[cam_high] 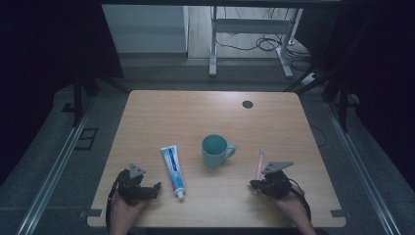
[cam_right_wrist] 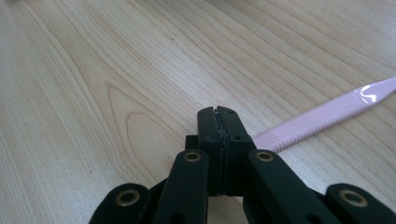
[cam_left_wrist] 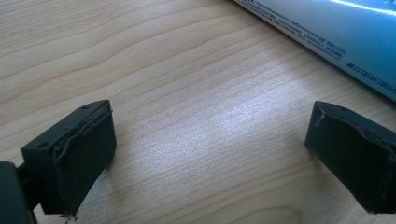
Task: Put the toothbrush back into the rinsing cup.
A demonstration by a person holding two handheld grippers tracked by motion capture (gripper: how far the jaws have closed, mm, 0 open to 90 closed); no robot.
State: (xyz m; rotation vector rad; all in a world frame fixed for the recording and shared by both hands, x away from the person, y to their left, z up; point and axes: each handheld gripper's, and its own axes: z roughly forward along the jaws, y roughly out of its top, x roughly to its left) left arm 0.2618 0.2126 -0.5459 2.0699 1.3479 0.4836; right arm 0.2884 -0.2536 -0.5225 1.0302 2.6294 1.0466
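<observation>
Lower right of the high view: right hand-held gripper point(cam_high: 255, 185) clenched, jaws pressed together; the pink toothbrush point(cam_high: 260, 164) passes just beside them, lying flat on the tabletop point(cam_high: 161, 110); grip unclear. Lower left: left hand-held gripper point(cam_high: 157, 186) released, jaws wide apart, near the toothpaste tube point(cam_high: 173, 170). Farther up, centre: teal mug point(cam_high: 215, 150), upright.

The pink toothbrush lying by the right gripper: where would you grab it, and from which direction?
Probably on the ribbed middle of the handle. The toothbrush lies flat on the table, head toward the far edge, so coming straight down from above with the jaws across its thin width looks best. The right gripper is shut and sits beside the handle, so it would need to open first. The mug stands apart, leaving room.
</observation>
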